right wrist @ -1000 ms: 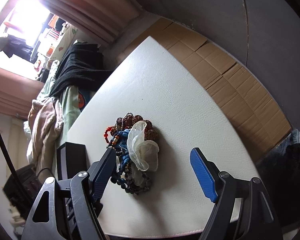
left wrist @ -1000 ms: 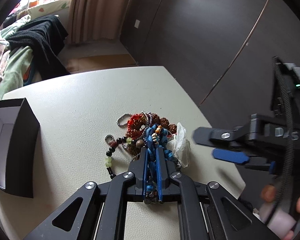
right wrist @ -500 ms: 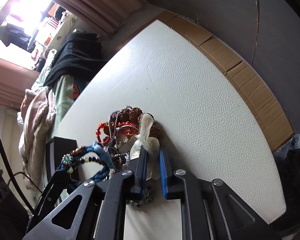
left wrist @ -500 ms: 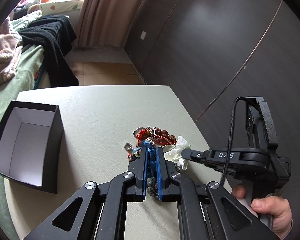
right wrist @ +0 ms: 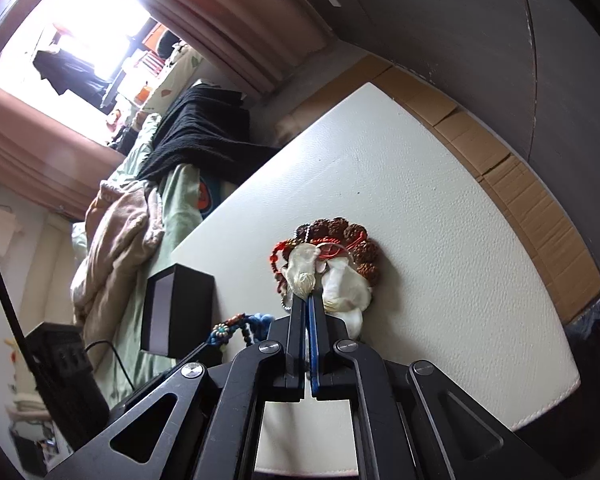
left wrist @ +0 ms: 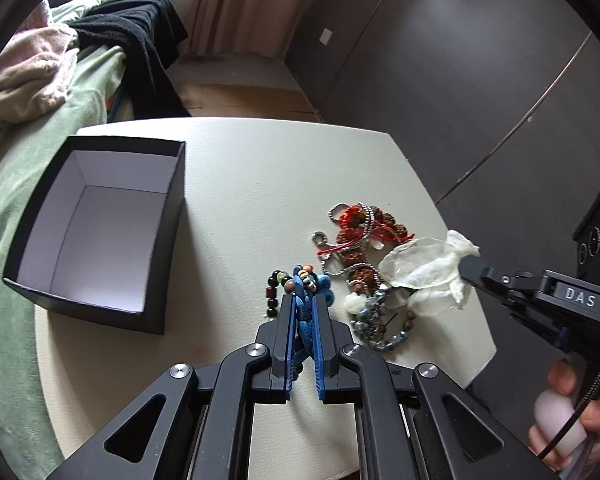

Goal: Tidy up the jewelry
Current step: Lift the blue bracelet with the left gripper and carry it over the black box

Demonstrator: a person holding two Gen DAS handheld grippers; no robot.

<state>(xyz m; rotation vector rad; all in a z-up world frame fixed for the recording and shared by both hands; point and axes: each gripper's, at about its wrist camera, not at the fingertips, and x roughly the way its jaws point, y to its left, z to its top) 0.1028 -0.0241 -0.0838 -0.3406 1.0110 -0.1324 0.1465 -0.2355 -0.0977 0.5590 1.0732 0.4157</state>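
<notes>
My right claw (right wrist: 309,304) has just closed on the clear plastic bag (left wrist: 424,276) and lifts it off the jewelry pile (left wrist: 352,248), while my left claw (left wrist: 304,312) holds the blue beaded bracelet (left wrist: 306,292), the open black box (left wrist: 96,224) to its left waiting.

Right hand-held gripper (right wrist: 309,300) newly clamped on plastic bag (left wrist: 428,276), blue bracelet (left wrist: 305,304) drawn from pile

Layout: table (left wrist: 240,184), box left, jewelry right.
Left-wrist view: open box (left wrist: 100,224) on table's left part, well apart from jewelry pile (left wrist: 356,240) at right-centre. Bag (left wrist: 424,276) lies on pile's right side, near table's right edge. Bead strand (left wrist: 276,288) just left of pile. Bedding (left wrist: 40,92) behind/left of table, wall (left wrist: 460,60) behind-right.
</notes>
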